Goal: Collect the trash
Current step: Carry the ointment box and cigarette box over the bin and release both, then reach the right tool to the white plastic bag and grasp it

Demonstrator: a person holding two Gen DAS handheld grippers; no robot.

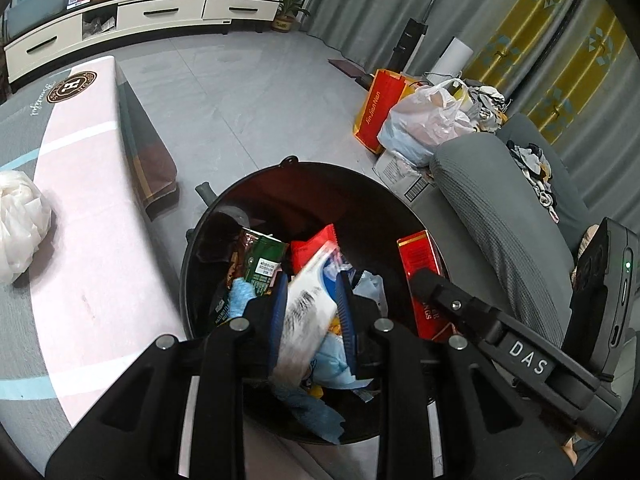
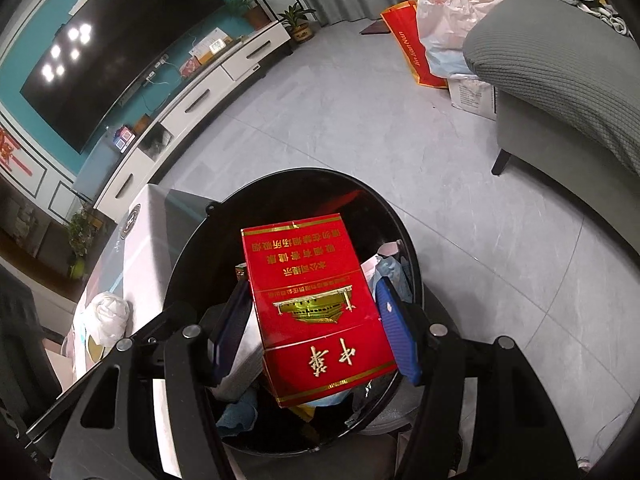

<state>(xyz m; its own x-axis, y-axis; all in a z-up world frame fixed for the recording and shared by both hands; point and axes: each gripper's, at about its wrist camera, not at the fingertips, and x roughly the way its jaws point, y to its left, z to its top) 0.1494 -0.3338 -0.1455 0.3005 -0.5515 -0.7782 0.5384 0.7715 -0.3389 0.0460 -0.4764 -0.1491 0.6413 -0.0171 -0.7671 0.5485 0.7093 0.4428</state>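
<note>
1. Holding both catches over the round black trash bin [image 1: 208,240], the person is at the drop-off step: each gripper carries a piece of rubbish above the bin's open mouth.
2. The left gripper [image 1: 310,320] is clenched on a crumpled white plastic wrapper with blue print [image 1: 308,300]; the blue pads press its sides, and it hangs just over the litter inside.
3. The right gripper [image 2: 320,320] grips a red cardboard cigarette pack with gold lettering [image 2: 316,304] by its two long edges, pads touching both sides. In the left wrist view the same pack stands at about 3 o'clock from the wrapper, tilted over the bin's far side.
4. My reading of the next move: both sets of jaws need to spread so the pieces fall straight in. The pack juts toward the rim at 12 o'clock, so it may want nudging toward the middle first.
5. The bin already holds a green carton, red packets and pale blue tissue, heaped fairly high; light pieces could slide off the heap.
6. A bunched white plastic bag [image 1: 20,224] sits on the pink-and-grey table [image 1: 92,184] at 9 o'clock from the bin, likely still to be collected.
</note>
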